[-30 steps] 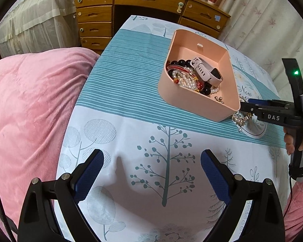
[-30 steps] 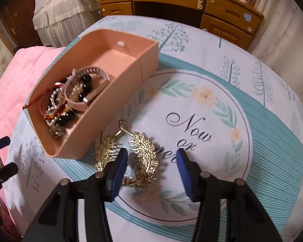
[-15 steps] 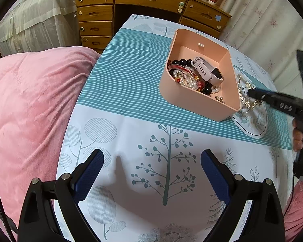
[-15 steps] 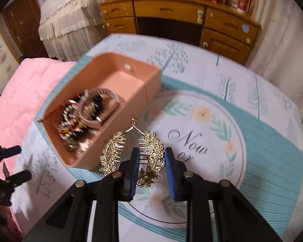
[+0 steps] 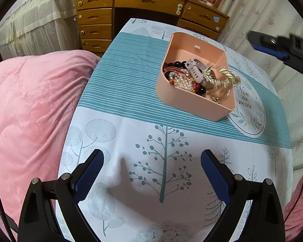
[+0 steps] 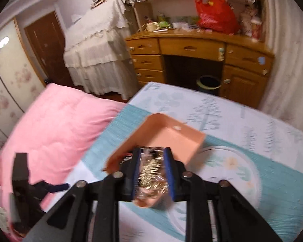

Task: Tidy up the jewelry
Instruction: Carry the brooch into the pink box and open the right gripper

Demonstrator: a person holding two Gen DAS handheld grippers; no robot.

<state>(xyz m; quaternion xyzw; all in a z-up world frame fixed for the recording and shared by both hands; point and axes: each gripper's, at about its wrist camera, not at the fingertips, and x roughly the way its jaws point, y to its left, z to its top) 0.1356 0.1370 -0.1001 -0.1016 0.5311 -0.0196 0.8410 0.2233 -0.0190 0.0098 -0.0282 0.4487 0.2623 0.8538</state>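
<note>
Gold hair clip [image 5: 222, 78] blurred over pink box [image 5: 183, 102], right hand-held gripper [image 6: 152, 173] opening, released, left hand-held gripper [image 5: 151, 173] spread, empty.

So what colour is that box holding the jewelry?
Peach pink box, plain with no pattern; the left wrist view shows it best.

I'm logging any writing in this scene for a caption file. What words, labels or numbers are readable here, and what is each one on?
"Now or never": script lettering inside the round leaf-wreath print on the white and teal tree-patterned tablecloth, beside the peach plastic jewelry box.
The items on the wooden desk are too blurred to read.
Nothing else legible.
</note>
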